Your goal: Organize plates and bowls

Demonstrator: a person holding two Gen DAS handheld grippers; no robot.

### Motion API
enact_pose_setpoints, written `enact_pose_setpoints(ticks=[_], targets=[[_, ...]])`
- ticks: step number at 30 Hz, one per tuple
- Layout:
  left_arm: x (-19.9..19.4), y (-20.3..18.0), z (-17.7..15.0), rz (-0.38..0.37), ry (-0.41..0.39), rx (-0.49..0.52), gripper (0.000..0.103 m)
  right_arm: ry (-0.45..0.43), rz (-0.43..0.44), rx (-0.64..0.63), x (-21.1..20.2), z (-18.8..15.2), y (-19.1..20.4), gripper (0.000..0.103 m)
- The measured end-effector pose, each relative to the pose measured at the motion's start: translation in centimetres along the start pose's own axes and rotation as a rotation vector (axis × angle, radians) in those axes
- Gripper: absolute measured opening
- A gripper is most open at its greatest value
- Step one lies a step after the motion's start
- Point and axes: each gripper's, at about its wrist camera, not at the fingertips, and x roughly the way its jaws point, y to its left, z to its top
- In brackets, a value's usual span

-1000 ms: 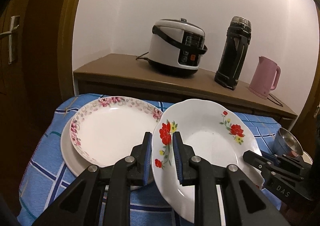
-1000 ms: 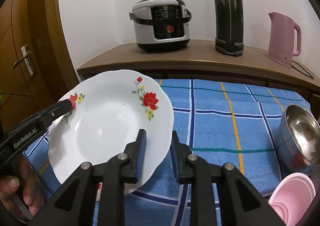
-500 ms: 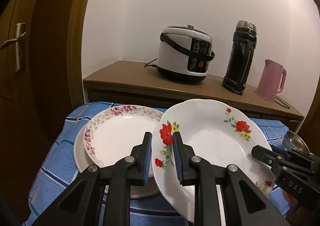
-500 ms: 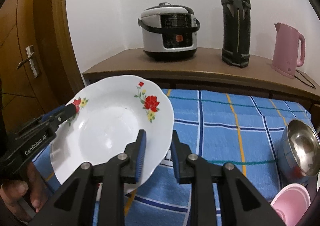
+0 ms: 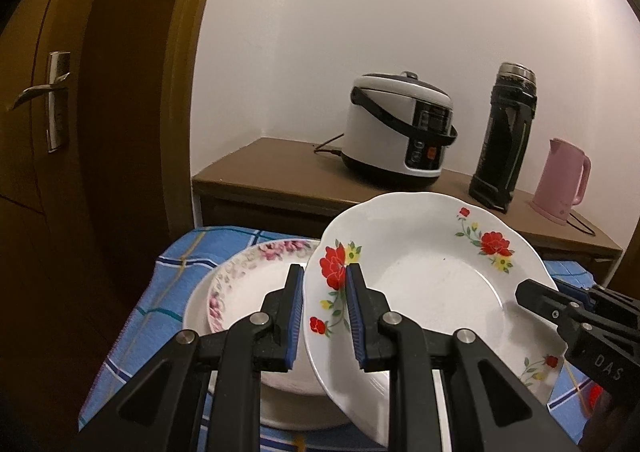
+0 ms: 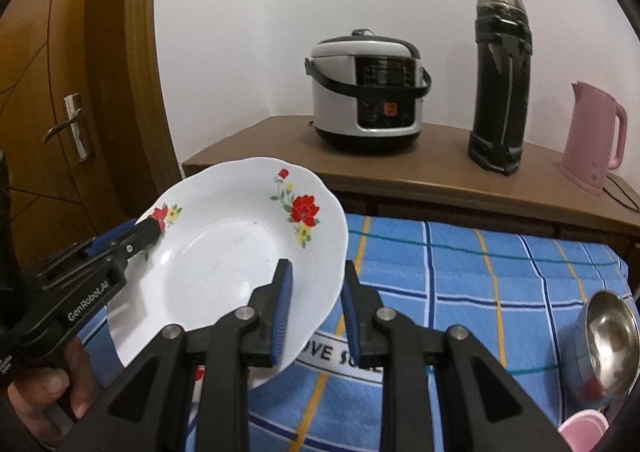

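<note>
Red-flower plate (image 5: 432,284) is off the worktop (image 6: 480,276), tilted, carried by two grippers. Left hand-held gripper (image 5: 322,312) is clamped on its left rim at the big red flower; right hand-held gripper (image 6: 314,312) is clamped on the opposite rim, one pad on the plate's face, the other behind. A person's hand (image 6: 44,392) shows at the near left corner of the right view.

Just beyond and left, near the worktop's left edge: pink-rimmed plate (image 5: 248,284) stacked on a plain white plate (image 5: 200,312); the carried plate's left edge overlaps this stack in the left view. At the worktop's right edge, a steel bowl (image 6: 608,336) and a pink bowl (image 6: 580,432) at the near right corner. Far back on a wooden sideboard (image 5: 280,168): rice cooker (image 5: 400,132), black flask (image 5: 506,136), pink kettle (image 5: 564,180).

Step, as judged: transport of the plate toward the stack. Next move calls for centering it over the pink-rimmed plate, levelling, lowering until seated, then releasing both grips. Risk: uneven release tips it.
</note>
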Motion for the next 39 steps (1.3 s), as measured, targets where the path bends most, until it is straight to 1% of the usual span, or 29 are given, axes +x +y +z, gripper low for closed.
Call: enact_pose_setpoints(ticks=[10,15,20,24,29,39], targets=[[0.2,2.1,1.1,0.027,-0.023,-0.023,0.023,-0.012,0.027,-0.026,1.1,2.2,2.0,0.024],[0.2,3.4,1.5,0.045,-0.03,-0.055,0.023,-0.013,0.039,-0.043,1.7,2.9,3.2,0.024],[0.0,4.2,1.7,0.066,-0.048,-0.065,0.023,-0.013,0.052,-0.054,2.0,3.1,4.1,0.024],[0.0,4.6,1.8,0.079,-0.063,-0.071,0.023,-0.013,0.055,-0.06,2.2,3.2,4.4,0.024],[0.6,5.0,1.7,0.085,-0.055,-0.091,0.023,-0.011,0.054,-0.068,2.5,3.3,4.4,0.024],[0.9,4.9,1.7,0.104,-0.061,-0.087,0.023,-0.027,0.051,-0.076,2.6,3.8,4.6,0.024]])
